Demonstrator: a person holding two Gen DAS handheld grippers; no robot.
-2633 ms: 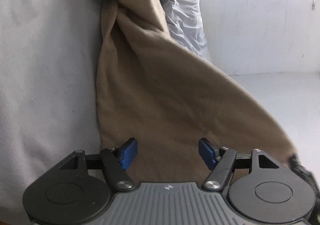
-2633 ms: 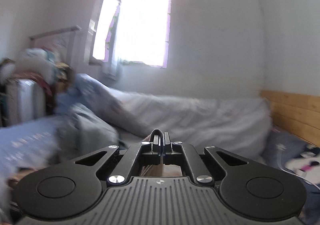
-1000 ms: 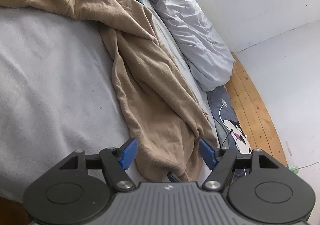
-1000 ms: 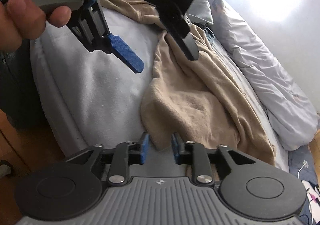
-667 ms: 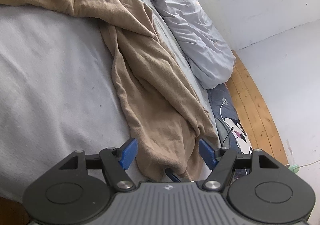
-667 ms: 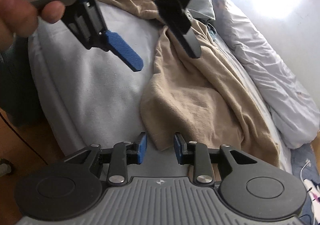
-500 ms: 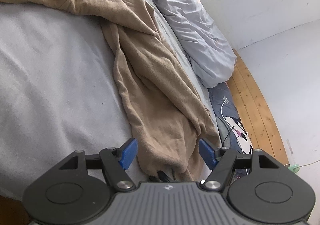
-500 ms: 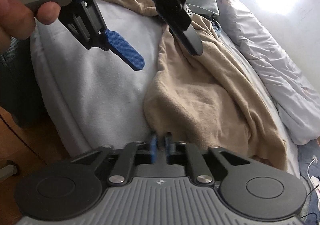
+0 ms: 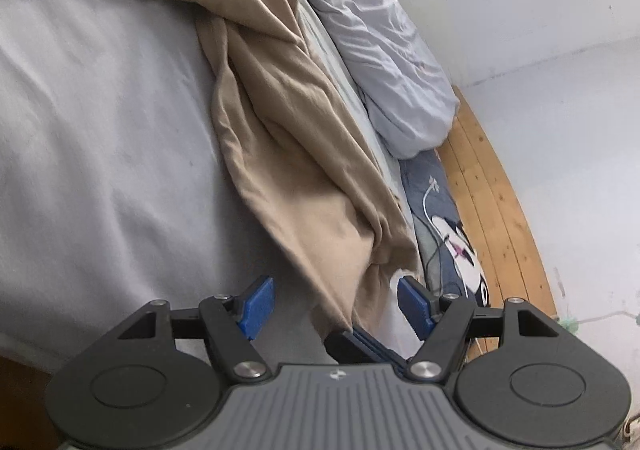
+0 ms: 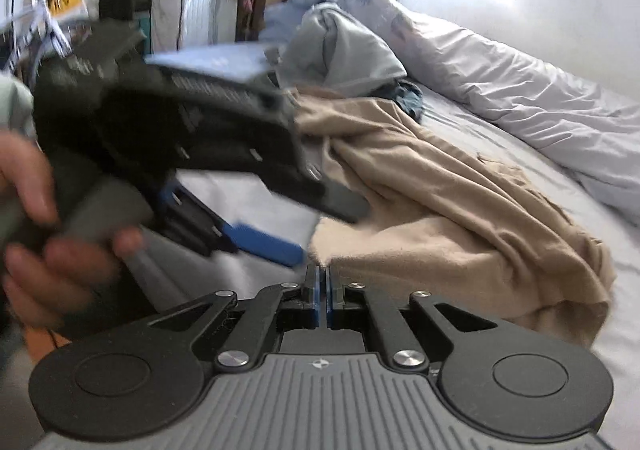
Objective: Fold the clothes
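Note:
A tan garment [image 9: 280, 129] lies crumpled in a long strip across the grey bed sheet [image 9: 100, 129]. Its near corner is pulled up off the sheet and pinched between the pads of my right gripper [image 10: 322, 278], which is shut on it. In the left wrist view the right gripper [image 9: 356, 342] shows as dark fingers just under that corner. My left gripper [image 9: 335, 306] hovers open over the same end, and the cloth passes between its blue pads untouched. A hand [image 10: 40, 242] holds the left gripper [image 10: 320, 230] right above the tan garment [image 10: 440, 209].
A pale rolled duvet [image 10: 520, 89] runs along the wall side of the bed. A dark blue pillow with a cartoon print [image 9: 448, 217] and a wooden board [image 9: 500, 189] lie beyond the garment. A light blue garment heap [image 10: 340, 45] sits at the far end, with room clutter behind.
My right gripper's jaws closed on the garment's near corner, then rose and rolled, lifting the corner. The left gripper stayed open and barely moved.

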